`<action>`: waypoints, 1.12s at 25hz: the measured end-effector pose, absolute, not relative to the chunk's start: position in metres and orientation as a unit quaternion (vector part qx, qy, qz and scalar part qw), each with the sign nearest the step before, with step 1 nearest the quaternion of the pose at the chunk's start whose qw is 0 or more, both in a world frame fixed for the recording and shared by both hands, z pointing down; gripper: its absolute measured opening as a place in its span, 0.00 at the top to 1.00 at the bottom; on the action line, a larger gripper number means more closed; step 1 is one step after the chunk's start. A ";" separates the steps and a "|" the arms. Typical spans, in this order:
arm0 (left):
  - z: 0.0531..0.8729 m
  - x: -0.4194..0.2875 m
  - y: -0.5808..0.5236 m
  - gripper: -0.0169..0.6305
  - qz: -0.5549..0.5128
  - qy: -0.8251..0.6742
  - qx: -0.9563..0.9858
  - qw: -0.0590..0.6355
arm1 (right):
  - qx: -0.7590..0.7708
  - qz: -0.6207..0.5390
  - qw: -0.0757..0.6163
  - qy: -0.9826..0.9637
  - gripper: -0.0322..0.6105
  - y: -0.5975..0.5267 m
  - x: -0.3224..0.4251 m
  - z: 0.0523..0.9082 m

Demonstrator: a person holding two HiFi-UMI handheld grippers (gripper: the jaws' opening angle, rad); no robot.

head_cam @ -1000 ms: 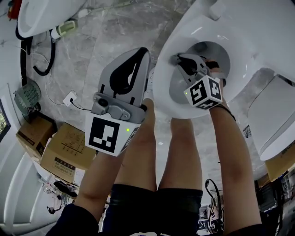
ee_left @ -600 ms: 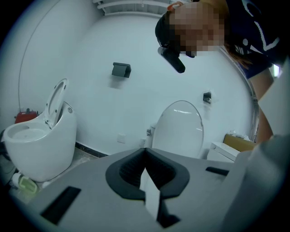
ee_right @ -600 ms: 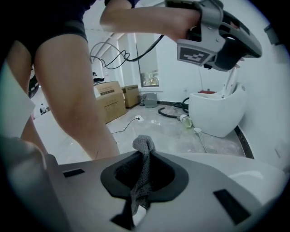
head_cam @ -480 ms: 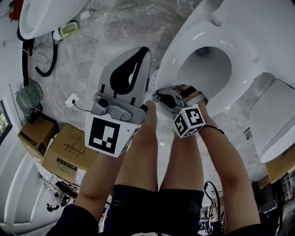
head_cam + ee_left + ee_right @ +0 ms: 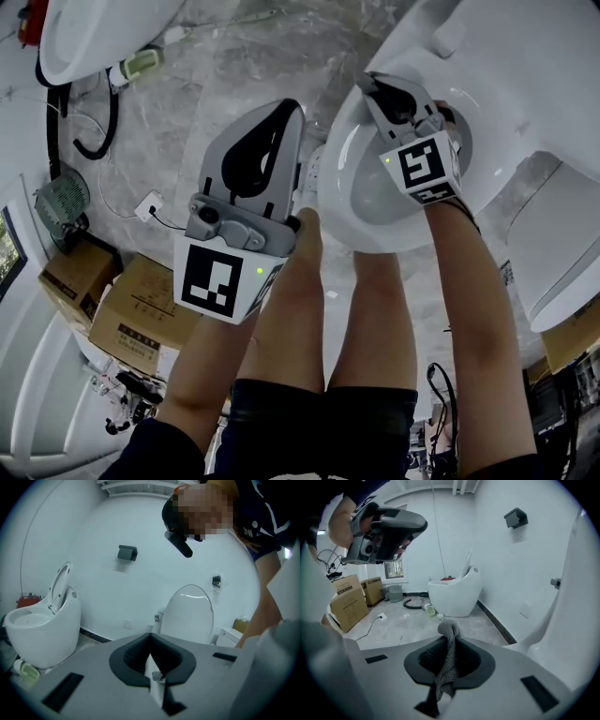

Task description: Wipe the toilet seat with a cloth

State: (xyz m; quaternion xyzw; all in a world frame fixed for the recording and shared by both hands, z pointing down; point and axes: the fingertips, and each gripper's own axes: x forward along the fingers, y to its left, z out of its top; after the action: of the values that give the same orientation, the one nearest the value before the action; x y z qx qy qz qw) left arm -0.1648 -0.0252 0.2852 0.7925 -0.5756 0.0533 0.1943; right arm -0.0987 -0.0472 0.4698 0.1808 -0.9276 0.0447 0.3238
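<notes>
There are one left gripper (image 5: pixel 286 117), one right gripper (image 5: pixel 380 94), one cloth (image 5: pixel 449 658), two cardboard boxes (image 5: pixel 141 314) and at least two toilets (image 5: pixel 525 56).

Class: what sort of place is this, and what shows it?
Probably a toilet storeroom or test room, not a home bathroom: several toilets stand about, with cardboard boxes and a hose on the floor.

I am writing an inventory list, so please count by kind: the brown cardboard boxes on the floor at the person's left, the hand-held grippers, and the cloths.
brown cardboard boxes: 2
grey two-jaw grippers, left gripper and right gripper: 2
grey knitted cloth: 1
Total: 5
</notes>
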 end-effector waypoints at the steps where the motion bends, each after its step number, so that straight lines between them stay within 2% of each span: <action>1: 0.286 -0.164 -0.026 0.95 0.053 -0.576 0.792 0.195 | 0.159 0.042 0.323 -0.932 0.86 -0.035 -0.104 0.470; 7: 0.287 -0.163 -0.031 0.95 0.055 -0.569 0.796 0.198 | -0.112 -0.012 0.328 -0.938 0.86 0.140 -0.140 0.472; 10: 0.285 -0.162 -0.033 0.95 0.054 -0.569 0.796 0.199 | -0.154 -0.014 0.324 -0.933 0.86 0.171 -0.138 0.474; 13: 0.287 -0.166 -0.033 0.95 0.061 -0.567 0.798 0.195 | -0.099 -0.001 0.317 -0.943 0.86 0.131 -0.138 0.474; 17: 0.289 -0.167 -0.032 0.95 0.064 -0.565 0.800 0.191 | 0.059 0.035 0.311 -0.948 0.86 0.021 -0.126 0.475; 23: 0.284 -0.165 -0.037 0.95 0.057 -0.573 0.793 0.196 | 0.264 0.043 0.316 -0.910 0.86 -0.116 -0.055 0.467; 28: 0.287 -0.171 -0.037 0.95 0.056 -0.578 0.790 0.196 | 0.237 0.042 0.319 -0.917 0.86 -0.091 -0.058 0.469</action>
State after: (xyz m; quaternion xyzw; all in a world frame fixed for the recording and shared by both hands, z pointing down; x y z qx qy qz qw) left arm -0.1711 -0.0367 0.2866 0.7904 -0.5776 0.0561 0.1962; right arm -0.0576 -0.0914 0.4688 0.2369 -0.9167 0.0421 0.3192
